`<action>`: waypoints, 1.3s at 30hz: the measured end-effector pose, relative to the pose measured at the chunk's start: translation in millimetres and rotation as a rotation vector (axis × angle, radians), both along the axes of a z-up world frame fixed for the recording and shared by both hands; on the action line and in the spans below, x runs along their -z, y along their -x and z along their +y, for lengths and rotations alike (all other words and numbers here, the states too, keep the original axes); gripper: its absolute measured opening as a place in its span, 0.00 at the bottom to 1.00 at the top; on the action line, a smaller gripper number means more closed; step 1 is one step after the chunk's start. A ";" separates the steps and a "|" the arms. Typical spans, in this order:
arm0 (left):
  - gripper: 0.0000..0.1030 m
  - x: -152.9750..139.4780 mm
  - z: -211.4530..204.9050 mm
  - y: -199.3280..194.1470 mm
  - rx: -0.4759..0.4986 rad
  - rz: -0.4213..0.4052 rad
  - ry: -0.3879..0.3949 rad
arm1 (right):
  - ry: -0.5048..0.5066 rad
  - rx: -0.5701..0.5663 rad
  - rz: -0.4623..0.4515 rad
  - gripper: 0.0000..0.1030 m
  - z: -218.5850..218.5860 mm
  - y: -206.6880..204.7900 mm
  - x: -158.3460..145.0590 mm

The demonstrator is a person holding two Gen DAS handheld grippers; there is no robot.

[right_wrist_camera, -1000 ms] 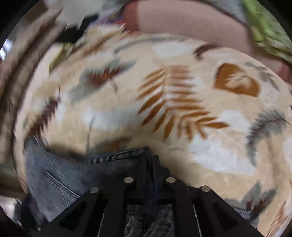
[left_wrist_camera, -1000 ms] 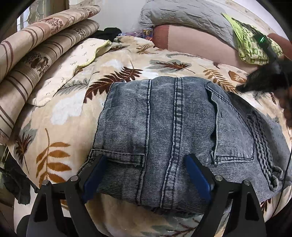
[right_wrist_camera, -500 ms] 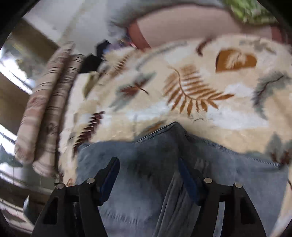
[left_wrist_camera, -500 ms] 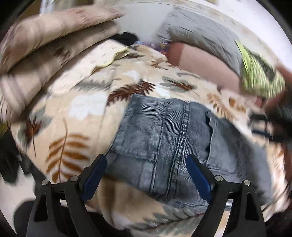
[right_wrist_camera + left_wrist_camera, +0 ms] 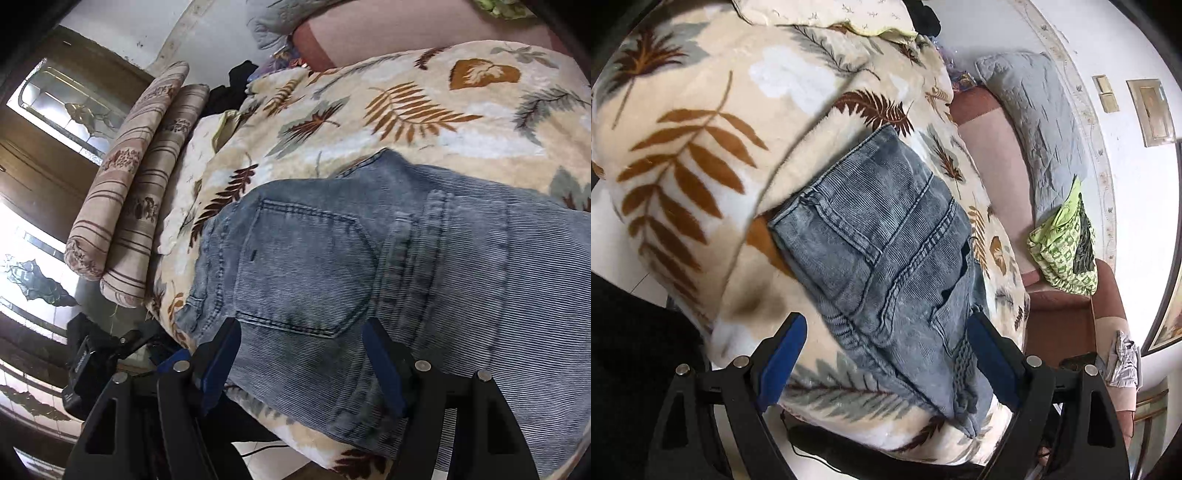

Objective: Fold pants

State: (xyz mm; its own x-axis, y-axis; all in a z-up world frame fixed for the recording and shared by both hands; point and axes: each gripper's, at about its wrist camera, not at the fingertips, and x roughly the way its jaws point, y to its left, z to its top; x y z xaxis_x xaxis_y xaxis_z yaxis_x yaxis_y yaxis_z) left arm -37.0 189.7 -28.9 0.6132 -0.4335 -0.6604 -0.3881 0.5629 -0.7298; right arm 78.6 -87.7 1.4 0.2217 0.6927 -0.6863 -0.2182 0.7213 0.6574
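The grey-blue denim pants (image 5: pixel 886 243) lie folded into a compact bundle on a cream blanket with leaf prints (image 5: pixel 694 155). In the right wrist view the pants (image 5: pixel 369 266) show a back pocket facing up. My left gripper (image 5: pixel 886 354) is open and empty, raised above the near edge of the bundle. My right gripper (image 5: pixel 303 354) is open and empty, above the pocket side of the pants. The left gripper's black body (image 5: pixel 92 365) shows at the lower left of the right wrist view.
Rolled striped bedding (image 5: pixel 136 184) lies at the blanket's left side. A grey quilted pillow (image 5: pixel 1034 122), a pink cushion (image 5: pixel 993 162) and a green patterned cloth (image 5: pixel 1060 254) sit behind the blanket. The blanket's near edge drops to a white tiled floor (image 5: pixel 620 266).
My right gripper has opened and let go of the pants, then drawn back above them. My left gripper has lifted and turned, so the bundle now lies diagonally in its view.
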 end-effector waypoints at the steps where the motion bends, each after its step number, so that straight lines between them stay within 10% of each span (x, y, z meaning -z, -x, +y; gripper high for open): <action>1: 0.86 2.9 0.0 -4.5 -0.004 0.001 0.000 | 0.002 -0.002 0.000 0.70 3.9 -1.6 -0.4; 10: 0.84 17.3 7.6 -26.6 -0.064 -0.029 -0.027 | -0.048 -0.032 0.072 0.70 38.4 -20.8 16.5; 14: 0.24 11.3 7.8 -33.2 -0.057 -0.026 -0.144 | -0.058 -0.020 0.140 0.72 40.6 -23.2 37.9; 25: 0.12 -3.1 3.4 -31.8 -0.047 -0.051 -0.261 | -0.165 0.032 0.205 0.81 31.0 -40.0 44.2; 39: 0.07 -139.4 -176.1 -23.7 0.217 -0.434 -0.761 | -0.339 0.526 0.041 0.81 -236.9 64.2 27.4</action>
